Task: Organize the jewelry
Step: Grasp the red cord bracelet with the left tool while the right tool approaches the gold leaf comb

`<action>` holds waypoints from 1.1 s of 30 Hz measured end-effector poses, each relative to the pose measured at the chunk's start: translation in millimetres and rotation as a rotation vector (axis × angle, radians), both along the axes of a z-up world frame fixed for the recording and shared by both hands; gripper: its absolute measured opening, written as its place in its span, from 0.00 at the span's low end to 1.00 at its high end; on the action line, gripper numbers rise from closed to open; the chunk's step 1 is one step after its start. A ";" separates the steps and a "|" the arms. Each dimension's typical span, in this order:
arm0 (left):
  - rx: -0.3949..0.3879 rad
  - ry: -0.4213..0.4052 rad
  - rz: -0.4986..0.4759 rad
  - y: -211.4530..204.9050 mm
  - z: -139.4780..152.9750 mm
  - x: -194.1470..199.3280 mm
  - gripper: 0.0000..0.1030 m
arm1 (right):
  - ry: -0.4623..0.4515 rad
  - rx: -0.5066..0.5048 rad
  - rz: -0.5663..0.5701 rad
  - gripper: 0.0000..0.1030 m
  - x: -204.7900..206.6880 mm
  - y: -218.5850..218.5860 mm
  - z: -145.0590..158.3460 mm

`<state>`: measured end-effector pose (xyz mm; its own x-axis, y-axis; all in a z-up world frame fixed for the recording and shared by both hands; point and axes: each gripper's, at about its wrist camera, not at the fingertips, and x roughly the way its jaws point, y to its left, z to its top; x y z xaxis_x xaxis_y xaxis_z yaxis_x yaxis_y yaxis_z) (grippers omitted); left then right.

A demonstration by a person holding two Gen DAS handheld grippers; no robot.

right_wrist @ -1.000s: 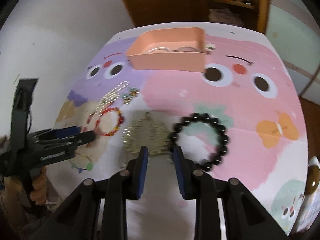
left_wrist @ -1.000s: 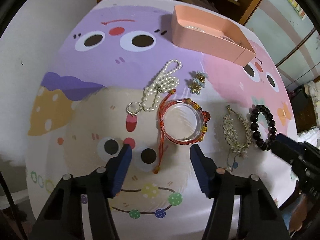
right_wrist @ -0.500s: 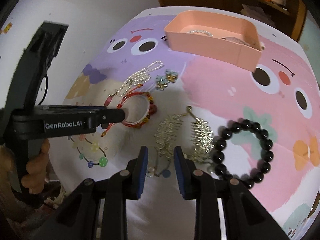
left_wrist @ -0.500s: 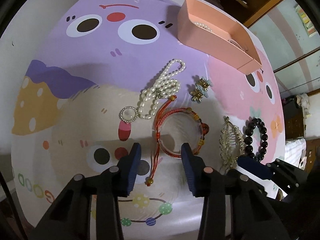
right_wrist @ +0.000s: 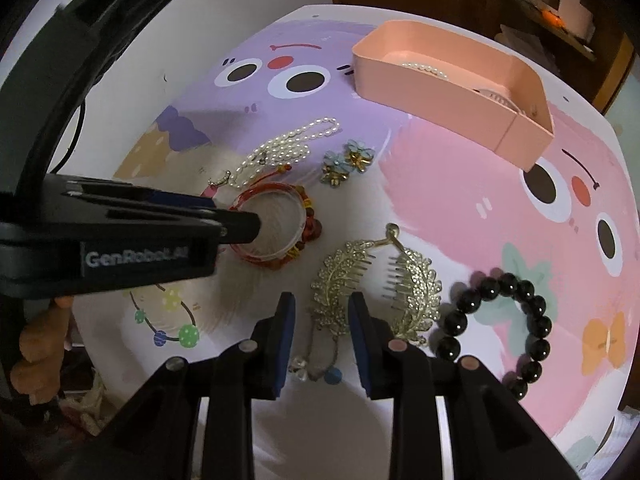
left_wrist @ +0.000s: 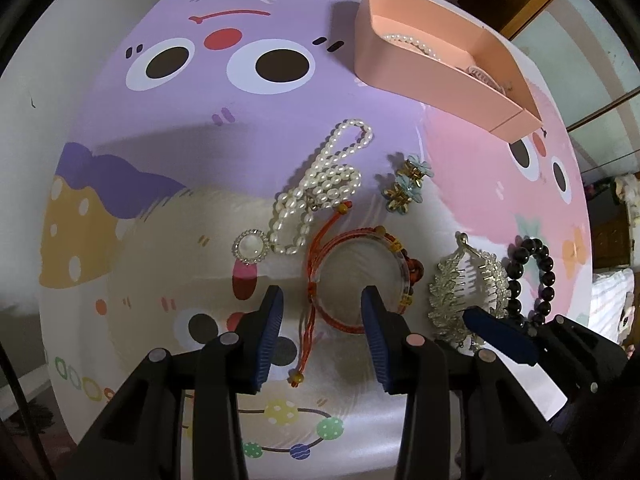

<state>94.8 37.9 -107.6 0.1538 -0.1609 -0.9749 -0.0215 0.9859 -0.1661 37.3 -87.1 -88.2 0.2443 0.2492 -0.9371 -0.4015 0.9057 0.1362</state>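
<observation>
The left gripper (left_wrist: pixel 322 310) points steeply down over the red bracelet (left_wrist: pixel 360 276), a clear hoop wound with red cord and strung with red and amber beads; its near-left arc lies between the blue ribbed pads, one pad (left_wrist: pixel 374 320) standing inside the ring and the other outside it. The jaws are partly spread, having just narrowed, and whether the pads already press the hoop cannot be told. A knotted orange cord tail (left_wrist: pixel 306 340) trails from the bracelet between the fingers, ending in an amber bead. The right gripper (right_wrist: pixel 320 312) hovers over the gold leaf hair comb (right_wrist: pixel 376 280), a pair of glittering, stone-set leaf shapes with fine metal teeth; the left leaf's lower end sits in the narrow gap between the slightly parted jaws, and contact cannot be made out. Just right of the comb lies a black bead bracelet (right_wrist: pixel 508 320) of glossy round beads. Beyond the red bracelet a white pearl necklace (left_wrist: pixel 324 184) lies in loose loops, with a round pearl brooch (left_wrist: pixel 251 247) at its end and blue flower earrings (left_wrist: pixel 406 186) beside it. A pink plastic tray (left_wrist: pixel 424 84) at the far edge of the cartoon-printed mat (left_wrist: pixel 160 200) holds a pearl strand (left_wrist: pixel 412 43).
</observation>
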 end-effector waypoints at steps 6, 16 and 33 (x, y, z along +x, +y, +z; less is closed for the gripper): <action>0.019 0.019 -0.003 -7.6 -0.1 8.5 0.38 | 0.041 0.062 -0.003 0.40 8.9 -4.2 -0.6; 0.013 0.060 0.008 -10.9 -1.8 23.6 0.38 | 0.040 -0.063 0.074 0.42 13.9 14.0 -7.5; 0.077 0.080 0.010 -13.8 -7.0 30.7 0.17 | 0.054 0.033 0.009 0.05 20.5 -11.7 8.2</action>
